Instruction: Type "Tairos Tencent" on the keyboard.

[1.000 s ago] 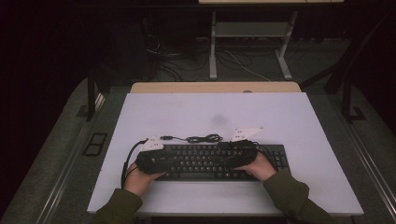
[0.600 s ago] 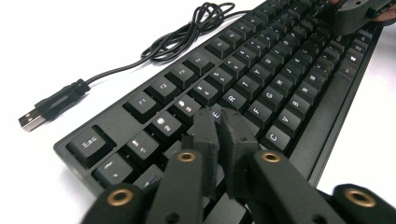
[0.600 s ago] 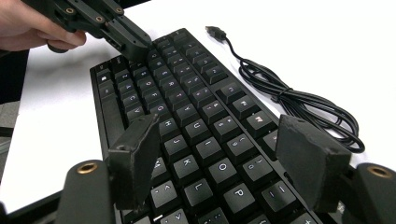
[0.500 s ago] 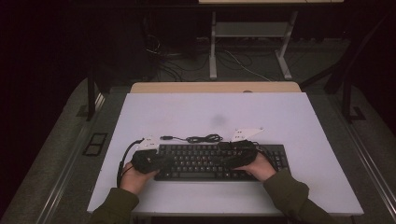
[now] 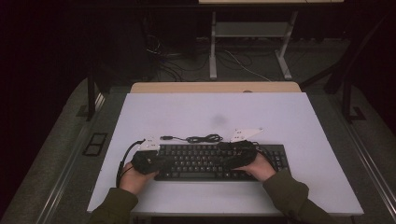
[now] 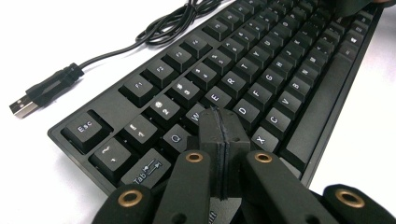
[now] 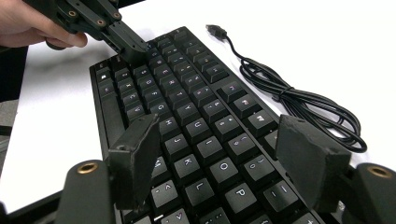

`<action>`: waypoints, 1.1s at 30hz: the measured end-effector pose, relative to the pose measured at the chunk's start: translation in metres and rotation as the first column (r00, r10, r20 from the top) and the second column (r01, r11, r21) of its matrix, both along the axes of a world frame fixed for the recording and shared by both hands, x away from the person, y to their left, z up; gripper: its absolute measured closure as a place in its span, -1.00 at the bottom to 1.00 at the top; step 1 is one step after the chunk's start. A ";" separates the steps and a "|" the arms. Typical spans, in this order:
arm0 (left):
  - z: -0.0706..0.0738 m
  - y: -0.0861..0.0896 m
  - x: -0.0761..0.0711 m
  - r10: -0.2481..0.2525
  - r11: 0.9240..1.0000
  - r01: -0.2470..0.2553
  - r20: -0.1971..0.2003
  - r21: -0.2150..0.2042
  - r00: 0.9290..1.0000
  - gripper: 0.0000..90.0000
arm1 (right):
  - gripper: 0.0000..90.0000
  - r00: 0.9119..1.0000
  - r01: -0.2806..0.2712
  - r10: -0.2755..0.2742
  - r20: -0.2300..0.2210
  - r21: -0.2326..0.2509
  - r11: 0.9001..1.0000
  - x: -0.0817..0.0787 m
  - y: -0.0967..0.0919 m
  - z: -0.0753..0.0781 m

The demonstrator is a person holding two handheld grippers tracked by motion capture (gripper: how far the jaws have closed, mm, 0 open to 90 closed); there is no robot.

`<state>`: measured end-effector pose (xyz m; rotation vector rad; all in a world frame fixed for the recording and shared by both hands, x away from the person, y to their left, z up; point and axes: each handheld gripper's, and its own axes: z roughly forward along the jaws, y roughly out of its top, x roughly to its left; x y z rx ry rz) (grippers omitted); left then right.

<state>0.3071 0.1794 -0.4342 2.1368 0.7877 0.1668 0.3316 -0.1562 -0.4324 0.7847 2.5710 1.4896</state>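
A black keyboard (image 5: 205,161) lies near the front edge of the white table (image 5: 210,112). Its cable (image 5: 196,138) is coiled behind it and ends in a loose USB plug (image 6: 28,100). My left gripper (image 6: 219,116) is shut, with its pads pressed flat together and nothing between them. Its tip sits low over the letter keys at the keyboard's (image 6: 261,70) left end, just below W and E; I cannot tell whether it touches them. My right gripper (image 7: 229,158) is open, its jaws wide apart above the keys on the right half of the keyboard (image 7: 187,102), holding nothing. The left gripper (image 7: 135,51) shows beyond it.
The coiled cable (image 7: 299,102) lies on the table right behind the keyboard. A wooden strip (image 5: 215,87) borders the table's far edge. Desk legs and loose wires (image 5: 243,60) stand on the dark floor beyond.
The left gripper's dark outline over the keyboard's left end has drawn in a little. Both hands and the keyboard keep their places.
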 end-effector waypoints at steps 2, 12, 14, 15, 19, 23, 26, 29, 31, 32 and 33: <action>0.000 0.000 0.000 0.002 1.000 -0.002 -0.002 -0.004 1.000 0.98 | -0.33 1.000 0.001 -0.001 0.001 -0.001 1.000 0.000 0.000 0.000; -0.002 0.000 0.001 -0.007 1.000 0.007 -0.009 0.010 1.000 0.98 | -0.33 1.000 0.002 -0.002 0.003 -0.002 1.000 0.000 0.000 0.000; -0.002 0.000 0.001 -0.007 1.000 0.007 -0.009 0.009 1.000 0.98 | -0.33 1.000 0.001 -0.001 0.004 -0.003 1.000 0.000 0.000 0.000; -0.002 0.000 0.001 -0.008 1.000 0.008 -0.008 0.010 1.000 0.98 | -0.32 1.000 0.002 -0.002 0.004 -0.002 1.000 0.000 0.000 0.000; -0.001 0.000 0.000 -0.005 1.000 0.006 -0.006 0.010 1.000 0.98 | -0.32 1.000 0.003 -0.003 0.003 0.002 1.000 0.000 -0.001 0.000; 0.001 -0.001 0.000 -0.006 1.000 0.006 0.001 0.006 1.000 0.98 | -0.32 1.000 0.007 -0.007 0.004 0.003 1.000 0.001 -0.001 0.001; 0.001 -0.001 0.000 -0.002 1.000 0.002 0.000 0.001 1.000 0.98 | -0.32 1.000 0.008 -0.008 0.003 0.004 1.000 0.001 -0.002 0.001; 0.002 0.000 0.000 0.003 1.000 -0.003 0.002 -0.013 1.000 0.98 | -0.32 1.000 0.007 -0.007 0.004 0.003 1.000 0.001 -0.002 0.001; 0.003 0.000 0.000 0.006 1.000 -0.006 0.004 -0.018 1.000 0.94 | -0.32 1.000 0.008 -0.008 0.004 0.004 1.000 0.001 -0.002 0.001; 0.004 0.000 0.000 0.008 1.000 -0.008 0.005 -0.023 1.000 0.92 | -0.32 1.000 0.009 -0.009 0.005 0.006 1.000 0.001 -0.002 0.002; 0.004 0.000 0.000 0.009 1.000 -0.009 0.005 -0.024 1.000 0.89 | -0.32 1.000 0.010 -0.010 0.005 0.006 1.000 0.001 -0.003 0.002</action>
